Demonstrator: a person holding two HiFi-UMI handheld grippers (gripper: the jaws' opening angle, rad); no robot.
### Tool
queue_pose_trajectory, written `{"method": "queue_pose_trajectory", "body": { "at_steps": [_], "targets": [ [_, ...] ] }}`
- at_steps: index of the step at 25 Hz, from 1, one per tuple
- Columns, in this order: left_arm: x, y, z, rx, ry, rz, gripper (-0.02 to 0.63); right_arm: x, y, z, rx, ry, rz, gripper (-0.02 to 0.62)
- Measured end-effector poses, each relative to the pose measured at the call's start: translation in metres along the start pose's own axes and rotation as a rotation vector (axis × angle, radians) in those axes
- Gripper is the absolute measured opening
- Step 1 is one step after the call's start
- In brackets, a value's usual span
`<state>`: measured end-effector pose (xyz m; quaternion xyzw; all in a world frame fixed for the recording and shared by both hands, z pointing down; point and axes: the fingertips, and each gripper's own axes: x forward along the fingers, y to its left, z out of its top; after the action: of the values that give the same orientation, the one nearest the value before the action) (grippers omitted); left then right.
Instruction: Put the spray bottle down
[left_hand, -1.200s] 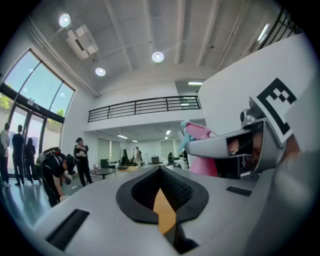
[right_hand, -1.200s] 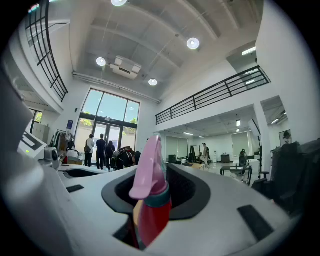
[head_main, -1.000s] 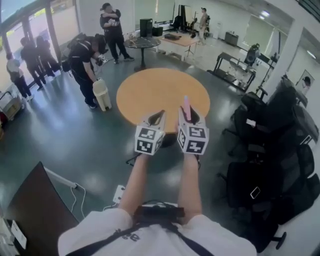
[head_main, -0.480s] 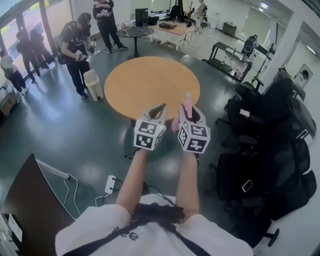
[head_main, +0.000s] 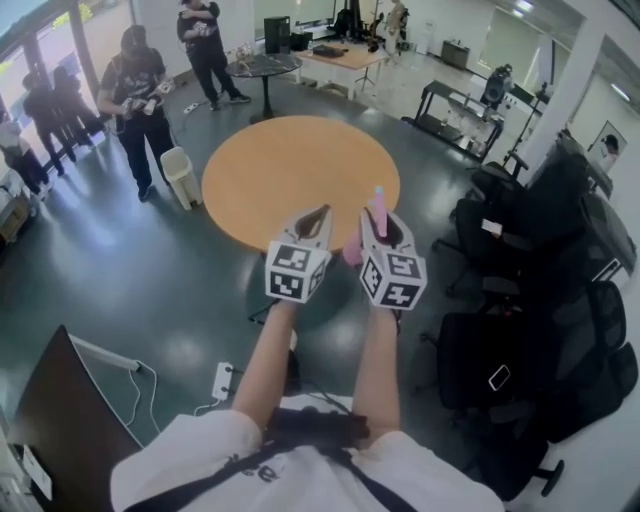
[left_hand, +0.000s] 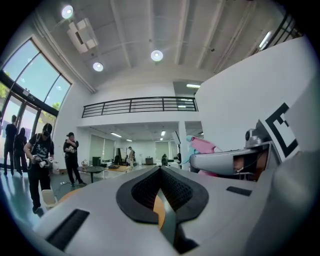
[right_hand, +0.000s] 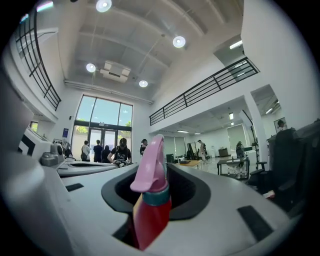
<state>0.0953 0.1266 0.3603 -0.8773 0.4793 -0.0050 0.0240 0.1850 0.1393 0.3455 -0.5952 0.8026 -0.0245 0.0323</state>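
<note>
While the right gripper (head_main: 380, 228) pinches the bottle (right_hand: 150, 210) upright, off the floor near the table's (head_main: 290, 170) near edge, the left gripper (head_main: 318, 214) beside it has its jaws pressed together, empty.

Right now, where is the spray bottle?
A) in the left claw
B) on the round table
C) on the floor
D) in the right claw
D: the right claw is closed on the bottle, which stands upright in it; the left claw is shut with nothing in it.
</note>
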Motion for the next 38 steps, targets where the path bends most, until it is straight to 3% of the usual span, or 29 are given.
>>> {"method": "queue_pose_trajectory", "body": {
  "at_steps": [4, 9, 13, 19, 22, 31, 38],
  "targets": [
    [0.040, 0.038, 0.004, -0.021, -0.016, 0.012, 0.011, 0.046, -0.012, 0.008, 0.031, -0.016, 0.023, 0.150],
    [0.102, 0.100, 0.016, 0.013, -0.030, 0.029, 0.011, 0.130, -0.020, 0.016, 0.064, -0.030, 0.038, 0.150],
    [0.145, 0.155, 0.021, -0.012, -0.012, 0.042, 0.011, 0.197, -0.014, 0.023, -0.007, -0.010, 0.018, 0.149],
    [0.201, 0.232, 0.025, 0.017, -0.028, 0.059, 0.011, 0.294, -0.014, 0.027, -0.061, 0.004, -0.047, 0.147],
    [0.226, 0.266, 0.013, 0.023, -0.012, 0.075, 0.011, 0.334, -0.024, 0.020, -0.046, 0.005, -0.086, 0.147],
    [0.303, 0.321, -0.009, -0.011, 0.008, 0.103, 0.011, 0.420, -0.062, 0.005, -0.032, 0.017, -0.093, 0.147],
    [0.379, 0.351, -0.017, -0.039, 0.022, 0.110, 0.011, 0.510, -0.092, 0.004, -0.017, 0.039, -0.046, 0.146]
  ]
}}
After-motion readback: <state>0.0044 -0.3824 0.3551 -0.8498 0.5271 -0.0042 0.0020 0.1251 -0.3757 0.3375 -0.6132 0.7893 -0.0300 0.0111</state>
